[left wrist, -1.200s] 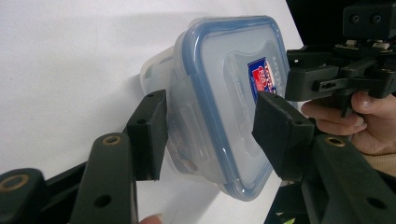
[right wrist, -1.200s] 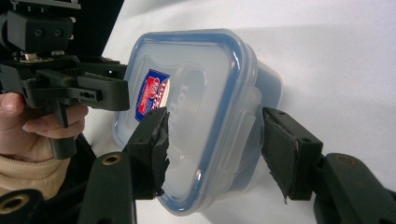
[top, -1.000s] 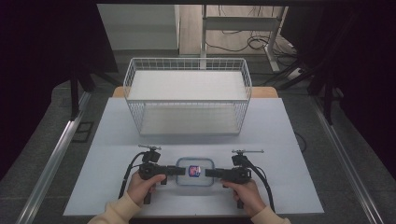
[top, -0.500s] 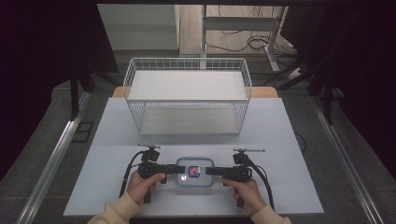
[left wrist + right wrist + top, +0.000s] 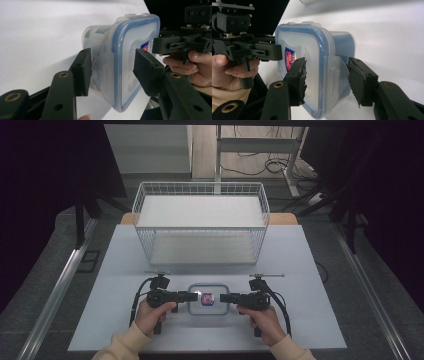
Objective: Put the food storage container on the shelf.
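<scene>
container [image 5: 208, 298] on white table [image 5: 125, 255] | wire basket [image 5: 200, 220] behind | both grippers released

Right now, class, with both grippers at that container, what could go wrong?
1. Both grippers, left gripper and right gripper, straddle side latch flaps of the container; squeezing might pop a flap and loosen the lid.
2. Uneven pulls could slide it across the smooth table.

A white wire basket [image 5: 200, 222] stands on the table [image 5: 310, 270], cables [image 5: 260, 167] lying beyond.
</scene>
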Action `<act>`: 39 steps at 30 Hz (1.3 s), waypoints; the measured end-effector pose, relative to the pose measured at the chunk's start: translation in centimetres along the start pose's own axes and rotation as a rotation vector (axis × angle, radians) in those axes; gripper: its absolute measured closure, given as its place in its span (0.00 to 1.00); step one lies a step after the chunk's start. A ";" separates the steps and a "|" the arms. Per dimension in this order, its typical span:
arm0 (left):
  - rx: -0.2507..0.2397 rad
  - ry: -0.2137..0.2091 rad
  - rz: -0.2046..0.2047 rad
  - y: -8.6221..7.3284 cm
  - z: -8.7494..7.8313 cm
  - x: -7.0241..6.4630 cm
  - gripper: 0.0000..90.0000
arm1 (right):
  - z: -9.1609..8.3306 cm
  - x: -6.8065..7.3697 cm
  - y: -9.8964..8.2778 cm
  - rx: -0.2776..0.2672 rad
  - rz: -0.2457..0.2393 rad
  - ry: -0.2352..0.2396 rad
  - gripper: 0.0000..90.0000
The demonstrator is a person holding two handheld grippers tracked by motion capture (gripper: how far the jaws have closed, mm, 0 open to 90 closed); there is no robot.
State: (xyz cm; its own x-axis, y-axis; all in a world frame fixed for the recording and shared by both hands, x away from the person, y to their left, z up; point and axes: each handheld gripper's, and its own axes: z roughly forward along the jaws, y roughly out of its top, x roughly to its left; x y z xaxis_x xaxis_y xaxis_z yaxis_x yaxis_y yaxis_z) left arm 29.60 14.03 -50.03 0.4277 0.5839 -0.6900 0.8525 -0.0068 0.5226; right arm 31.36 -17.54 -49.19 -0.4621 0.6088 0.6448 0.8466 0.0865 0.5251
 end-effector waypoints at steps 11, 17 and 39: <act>-0.072 0.002 0.066 3.2 -2.4 -2.2 0.55 | -1.7 3.0 4.0 -0.032 -0.106 -0.011 0.56; -0.098 0.006 0.104 4.8 -3.3 -3.5 0.56 | -2.7 4.2 5.5 -0.057 -0.142 -0.011 0.56; -0.199 0.010 0.214 12.9 -7.0 -7.8 0.55 | -6.7 8.8 14.0 -0.139 -0.282 -0.025 0.56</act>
State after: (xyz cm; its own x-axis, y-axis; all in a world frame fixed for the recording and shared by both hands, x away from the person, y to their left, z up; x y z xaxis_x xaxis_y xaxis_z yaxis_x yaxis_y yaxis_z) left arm 35.15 15.08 -34.36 0.5880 0.5942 -0.5489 0.6667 0.0283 0.7448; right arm 37.44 -16.24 -32.48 -0.6655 0.5958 0.4497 0.6411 0.1476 0.7531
